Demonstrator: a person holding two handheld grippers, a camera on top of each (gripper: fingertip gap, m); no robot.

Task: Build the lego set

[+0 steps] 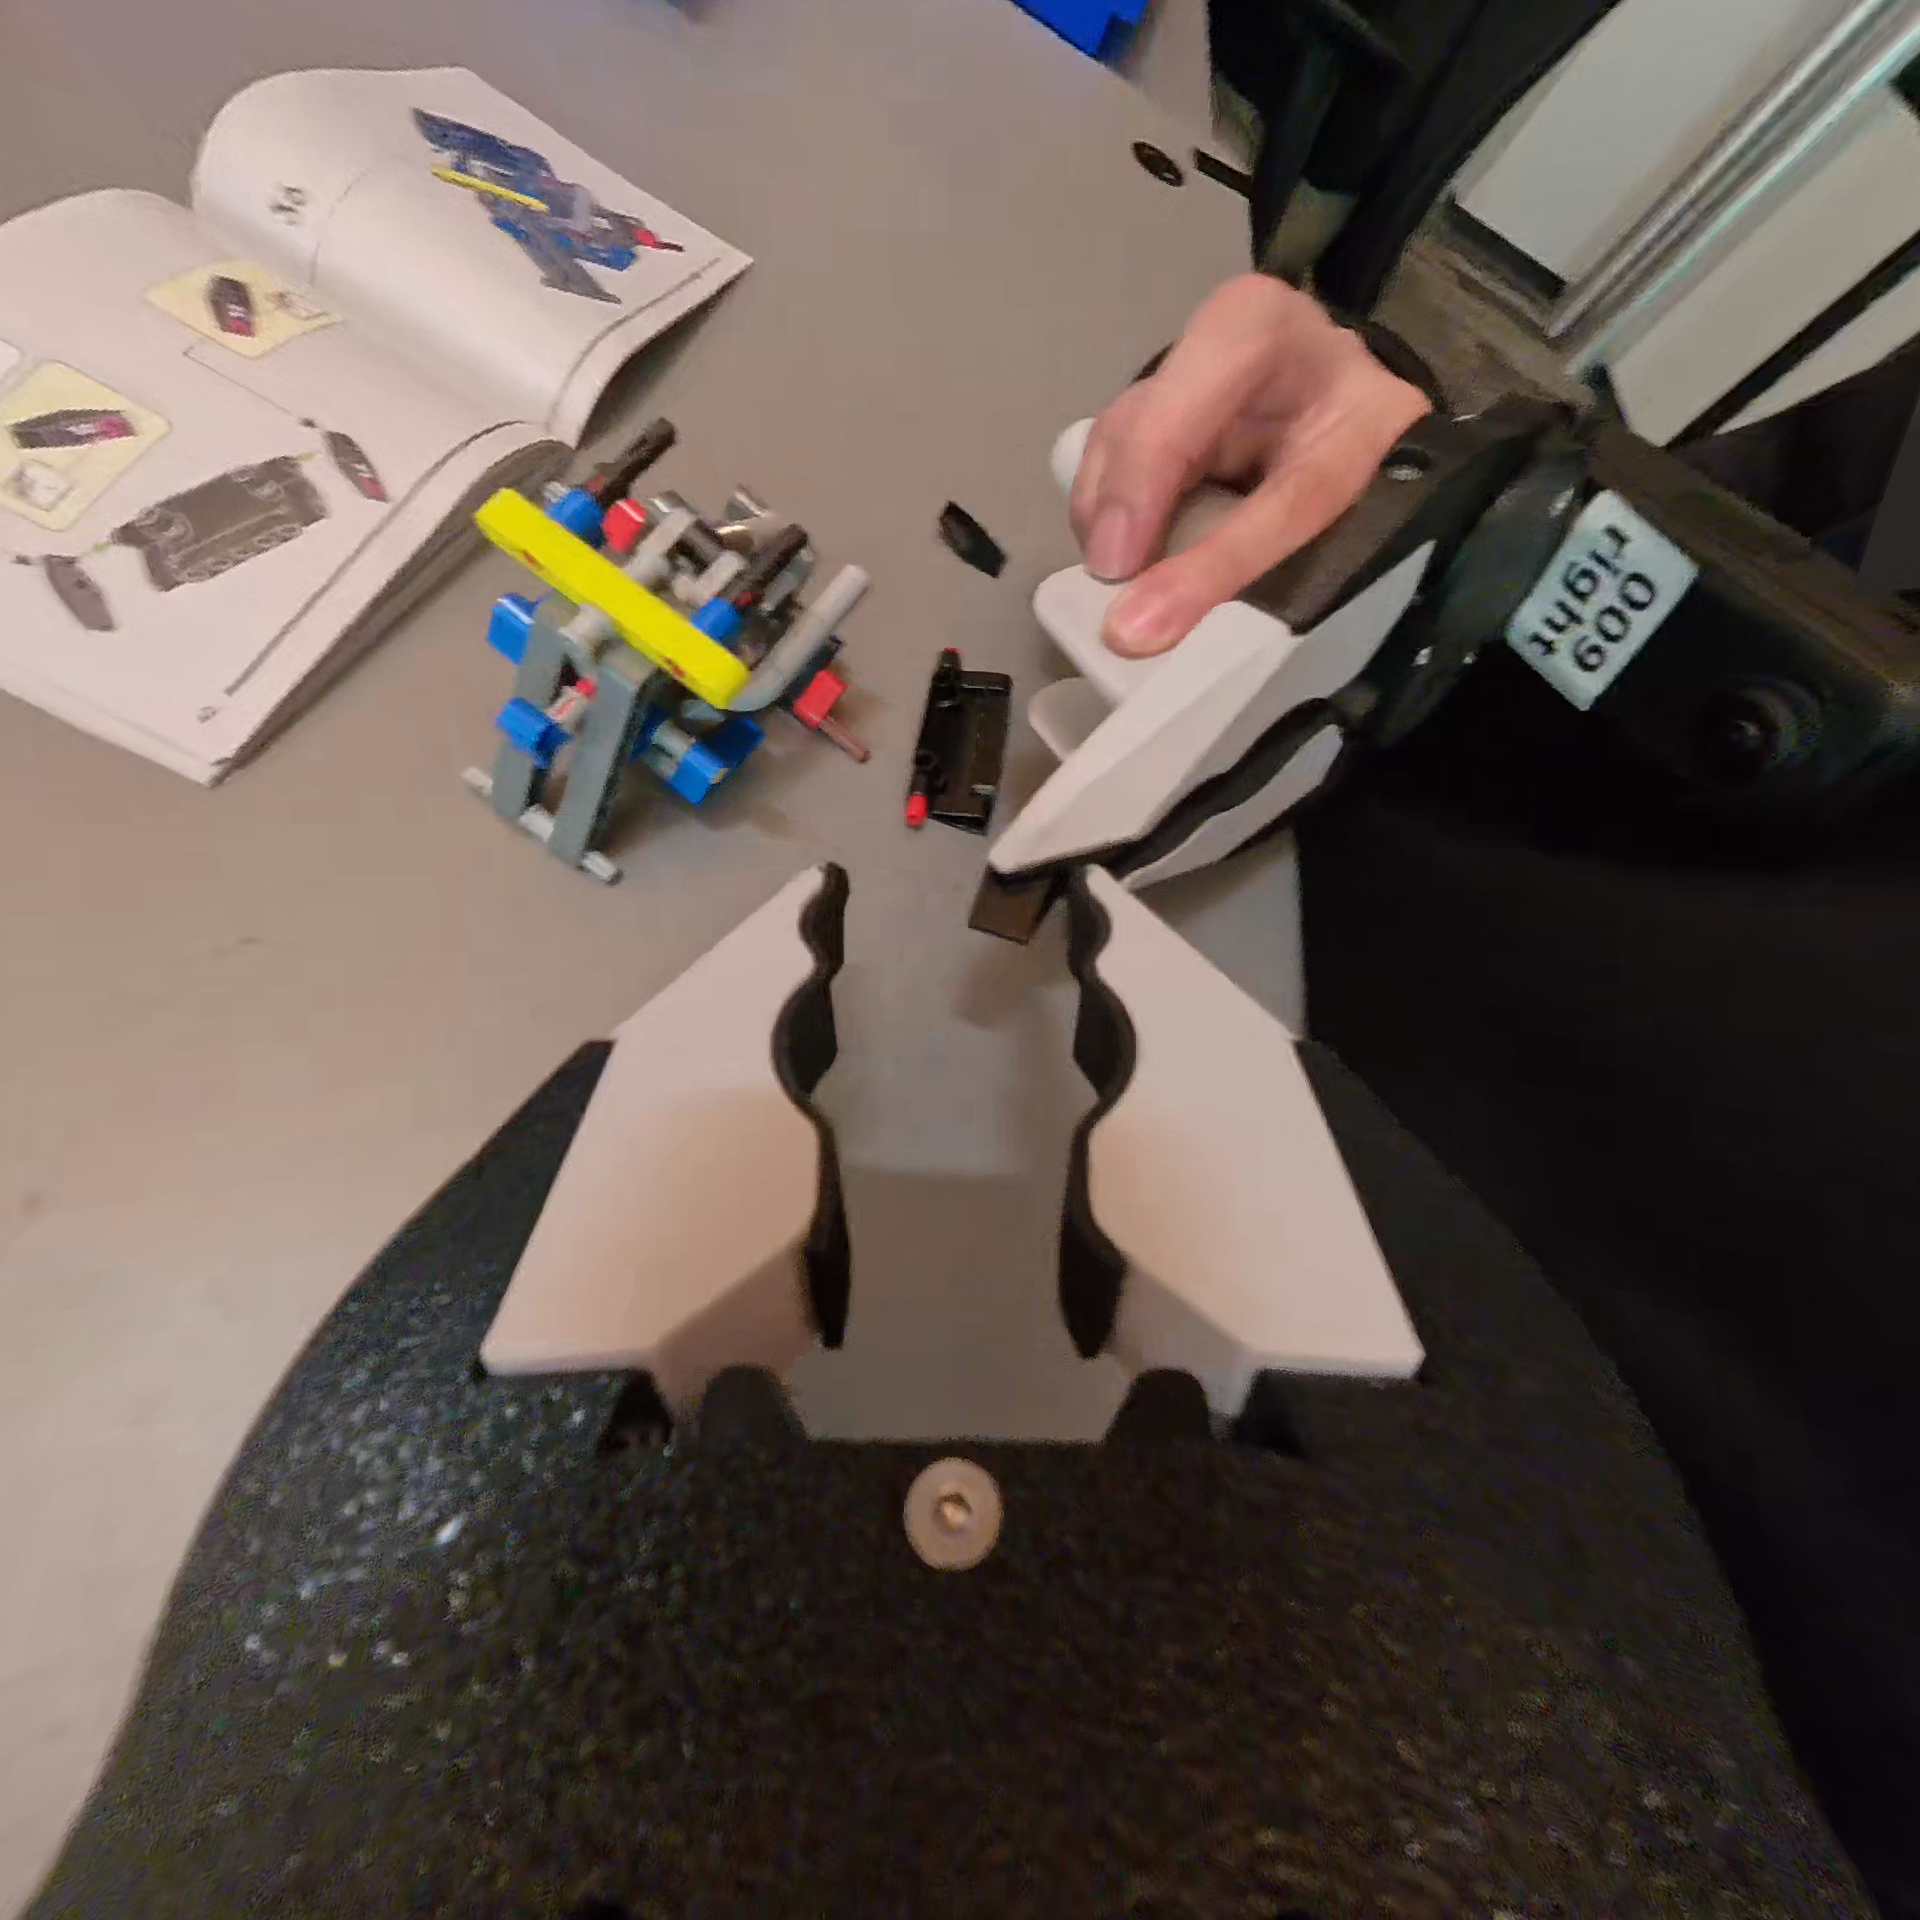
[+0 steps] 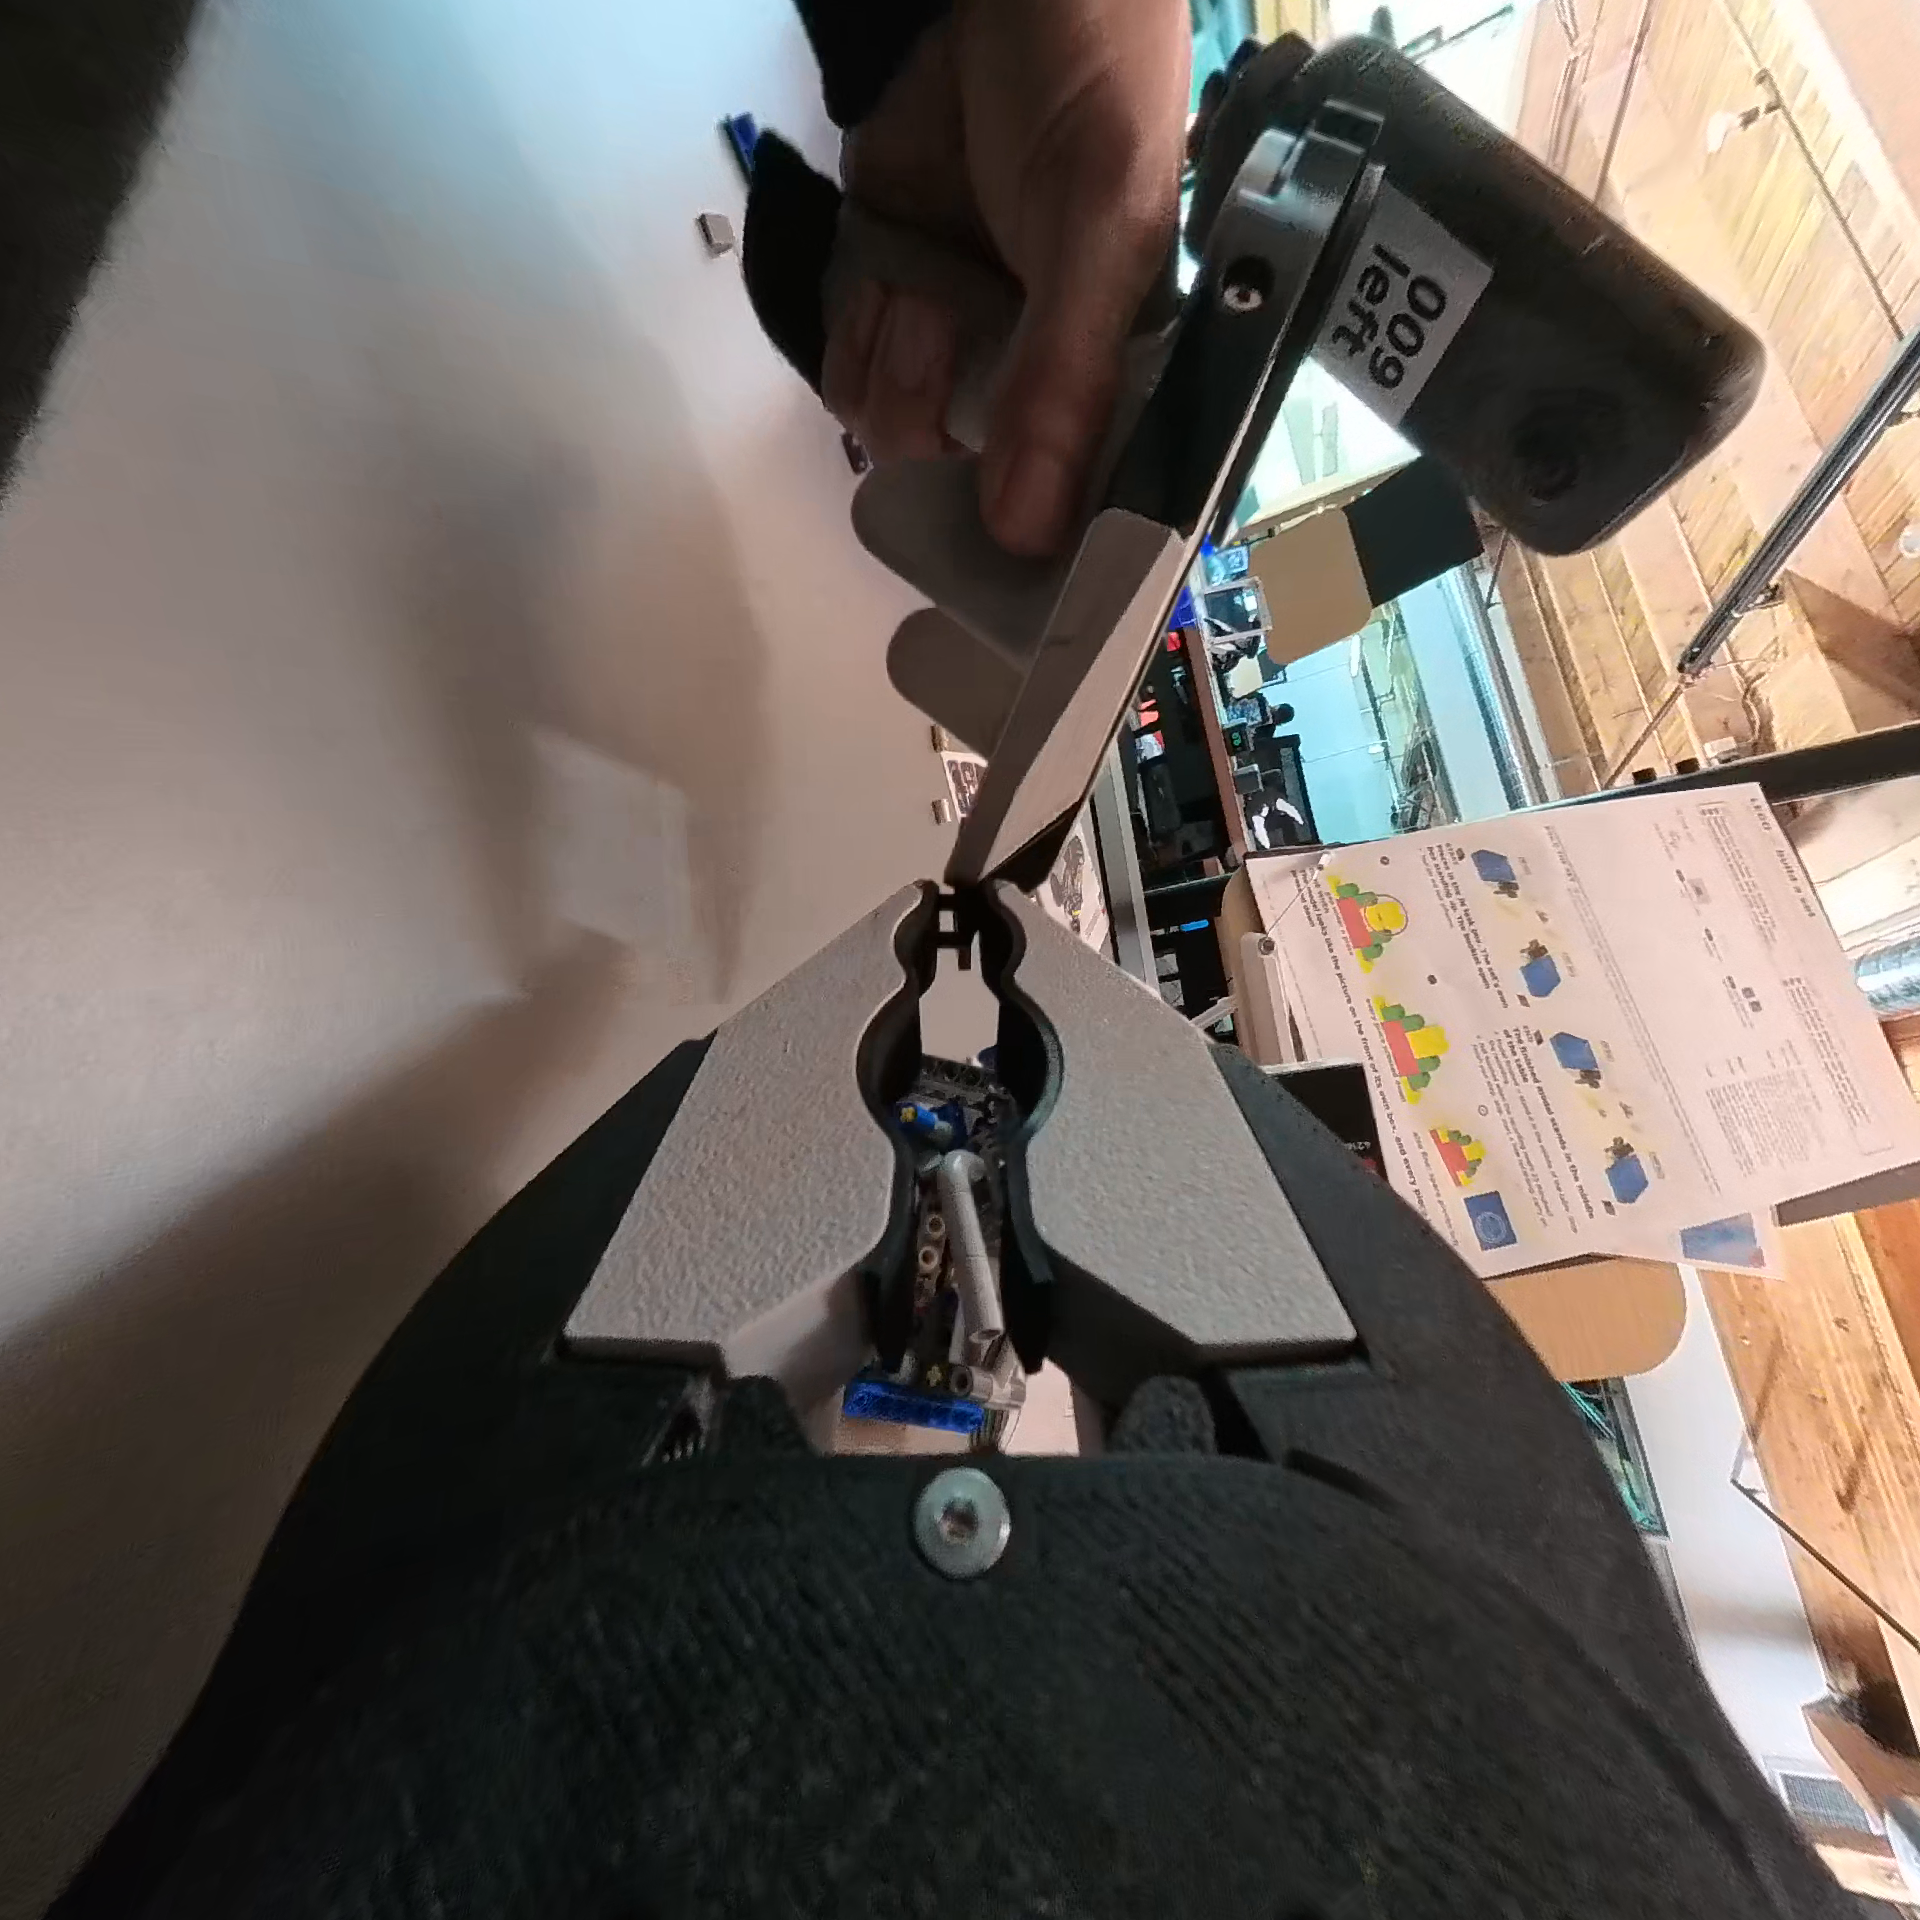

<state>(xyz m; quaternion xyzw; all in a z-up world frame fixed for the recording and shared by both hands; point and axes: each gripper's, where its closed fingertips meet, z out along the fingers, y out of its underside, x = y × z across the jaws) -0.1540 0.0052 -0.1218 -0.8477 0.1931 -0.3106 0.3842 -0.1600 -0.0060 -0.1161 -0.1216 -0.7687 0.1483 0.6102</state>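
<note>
Left wrist view shows the left gripper (image 1: 956, 894) with wide empty jaws beside the right gripper (image 1: 1023, 883), which pinches a small black piece (image 1: 1006, 912); better keep that pinch steady above the desk (image 1: 312, 987).

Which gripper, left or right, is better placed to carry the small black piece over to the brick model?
Right, probably. The right gripper is already shut on the small black piece. The left gripper is open with only bare table between its pads. The brick model stands nearby.
</note>
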